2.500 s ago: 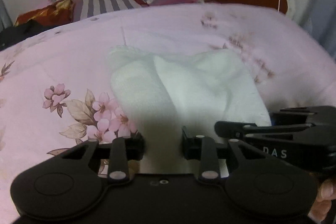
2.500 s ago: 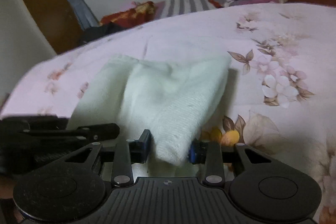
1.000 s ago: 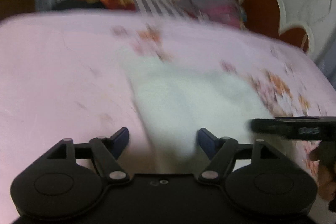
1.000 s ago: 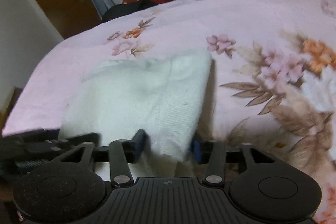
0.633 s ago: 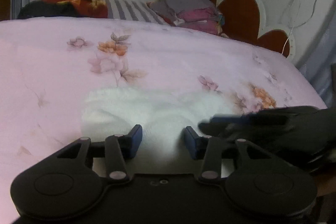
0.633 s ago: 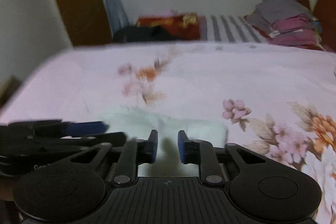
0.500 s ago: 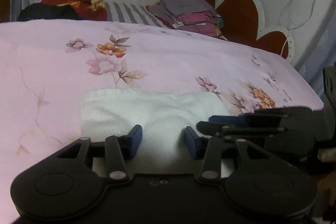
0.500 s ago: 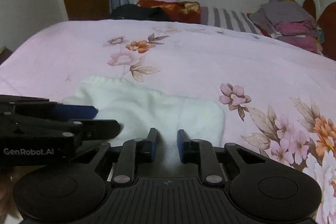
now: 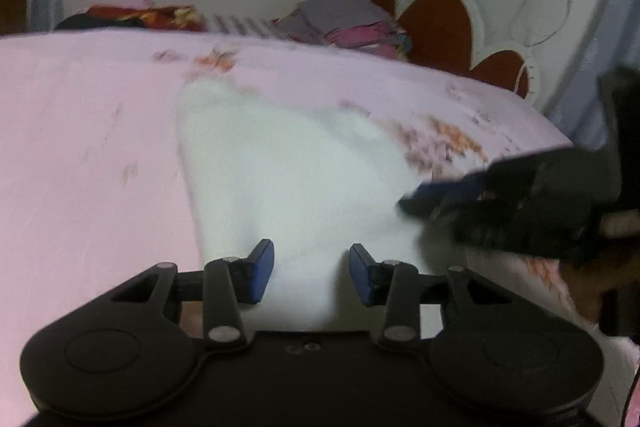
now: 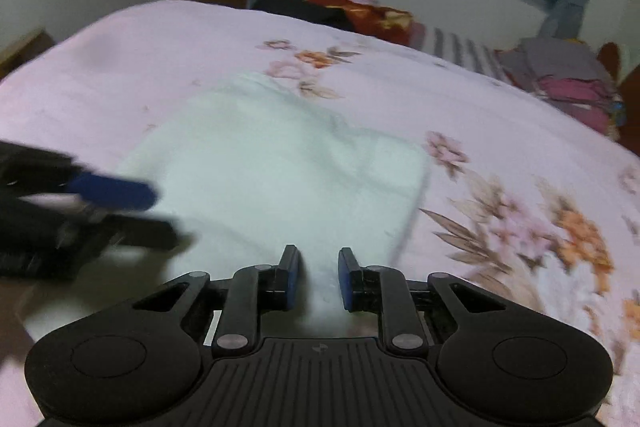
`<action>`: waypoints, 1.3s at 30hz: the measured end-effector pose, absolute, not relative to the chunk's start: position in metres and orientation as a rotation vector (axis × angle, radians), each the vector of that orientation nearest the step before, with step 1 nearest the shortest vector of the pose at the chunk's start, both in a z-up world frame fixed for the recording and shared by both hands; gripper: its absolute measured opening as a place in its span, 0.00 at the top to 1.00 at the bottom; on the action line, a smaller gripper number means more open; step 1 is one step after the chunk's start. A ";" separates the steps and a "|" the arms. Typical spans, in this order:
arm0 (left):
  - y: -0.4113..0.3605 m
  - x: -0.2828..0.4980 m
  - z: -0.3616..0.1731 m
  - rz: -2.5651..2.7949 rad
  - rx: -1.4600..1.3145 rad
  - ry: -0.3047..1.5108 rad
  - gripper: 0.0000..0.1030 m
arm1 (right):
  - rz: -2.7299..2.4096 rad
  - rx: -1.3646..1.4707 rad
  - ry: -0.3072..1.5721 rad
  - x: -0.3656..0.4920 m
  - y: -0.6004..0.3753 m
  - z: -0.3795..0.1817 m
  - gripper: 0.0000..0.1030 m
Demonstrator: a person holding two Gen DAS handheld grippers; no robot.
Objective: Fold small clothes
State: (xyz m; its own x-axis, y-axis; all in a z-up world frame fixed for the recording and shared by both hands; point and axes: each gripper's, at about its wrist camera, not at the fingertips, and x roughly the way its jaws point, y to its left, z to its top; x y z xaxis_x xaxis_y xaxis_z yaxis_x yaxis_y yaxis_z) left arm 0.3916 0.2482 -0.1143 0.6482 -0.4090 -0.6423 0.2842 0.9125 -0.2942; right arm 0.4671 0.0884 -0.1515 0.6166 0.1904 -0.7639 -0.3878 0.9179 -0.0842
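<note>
Left tongs (image 9: 311, 273) closing on the near hem of the white knitted garment (image 9: 288, 163); right tongs (image 10: 318, 277) narrowed from wide, pinching the same hem. Garment now spread on the floral bedspread (image 10: 500, 131), both edges re-gripped, probably for another fold.
</note>
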 end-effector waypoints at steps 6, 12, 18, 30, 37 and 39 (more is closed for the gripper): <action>0.256 0.335 -0.114 -0.323 -0.250 0.765 0.61 | 0.393 -0.257 0.765 0.403 0.092 -0.132 0.81; 0.239 0.307 -0.110 -0.257 -0.146 0.790 0.61 | 0.357 -0.239 0.871 0.379 0.075 -0.170 0.81; 0.217 0.249 -0.082 -0.209 -0.142 0.771 0.60 | 0.341 -0.097 0.823 0.330 0.033 -0.128 0.81; 0.162 0.135 -0.001 -0.078 -0.020 0.566 0.00 | 0.251 -0.009 0.718 0.185 -0.005 -0.049 0.01; 0.147 0.090 0.017 -0.071 -0.040 0.534 0.00 | 0.205 -0.016 0.582 0.124 -0.008 -0.014 0.00; 0.148 0.081 0.020 -0.078 -0.076 0.525 0.00 | 0.183 -0.015 0.564 0.112 -0.009 -0.005 0.00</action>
State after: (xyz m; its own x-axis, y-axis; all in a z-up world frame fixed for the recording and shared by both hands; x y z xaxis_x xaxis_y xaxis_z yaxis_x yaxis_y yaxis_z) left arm 0.0807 0.1483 0.0197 0.8627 -0.0935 -0.4970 0.0546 0.9942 -0.0922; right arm 0.1116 -0.0088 -0.0050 0.8292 0.1681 -0.5331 -0.1763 0.9837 0.0361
